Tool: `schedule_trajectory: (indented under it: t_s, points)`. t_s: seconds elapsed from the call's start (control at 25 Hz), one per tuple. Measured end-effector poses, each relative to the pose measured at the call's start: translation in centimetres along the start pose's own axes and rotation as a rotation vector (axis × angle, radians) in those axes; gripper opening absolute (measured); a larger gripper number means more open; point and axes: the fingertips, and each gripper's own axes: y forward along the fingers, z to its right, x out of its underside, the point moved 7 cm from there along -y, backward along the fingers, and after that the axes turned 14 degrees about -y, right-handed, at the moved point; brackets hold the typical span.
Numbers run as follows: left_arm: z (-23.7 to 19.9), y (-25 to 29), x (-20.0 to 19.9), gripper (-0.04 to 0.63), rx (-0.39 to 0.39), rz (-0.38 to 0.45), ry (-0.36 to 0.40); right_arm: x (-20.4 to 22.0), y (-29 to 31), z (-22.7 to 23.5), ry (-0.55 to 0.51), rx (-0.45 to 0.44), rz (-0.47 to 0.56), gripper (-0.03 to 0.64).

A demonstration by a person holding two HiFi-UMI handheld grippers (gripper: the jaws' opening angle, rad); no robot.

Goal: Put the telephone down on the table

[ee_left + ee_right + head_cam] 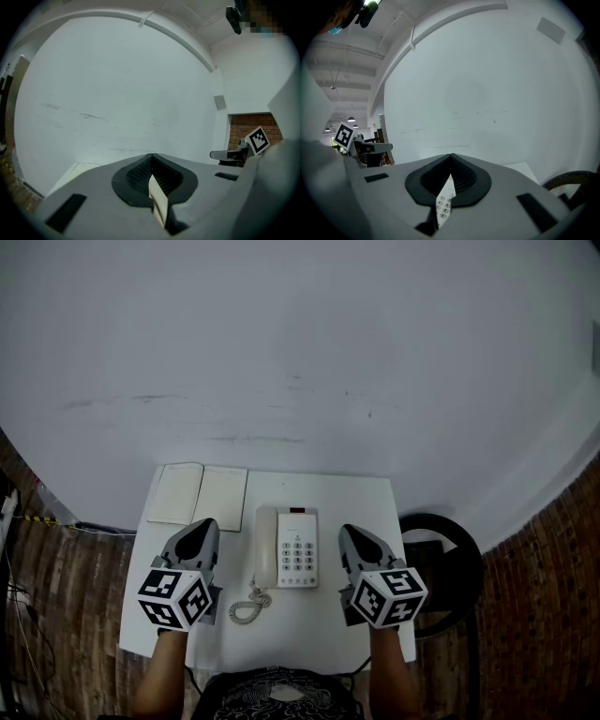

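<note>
My left gripper [202, 526] and right gripper [352, 532], fingers pressed together on nothing, flank the telephone [289, 547]. It lies flat on the desk [309, 629], long axis running away from me, about equally near both hands. The right gripper view catches its keypad [443, 204] below the fingers. Only the head view shows the notebook [199, 494] left of the telephone.

Looks like an office workspace: small white desk [314, 629] against a plain white wall [300, 352], bearing a corded desk telephone [298, 549] and an open notebook [199, 494]; brick wall [246, 126] aside, ceiling lamps [350, 119] beyond.
</note>
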Motion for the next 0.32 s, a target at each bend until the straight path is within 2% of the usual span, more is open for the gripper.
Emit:
schedule_trajectory:
  t_s: [0.32]
  points:
    - [0.2,0.44,0.42,0.006,-0.004,-0.01,-0.007,0.3,0.04,0.52,-0.003,0.001,-0.006,0.003]
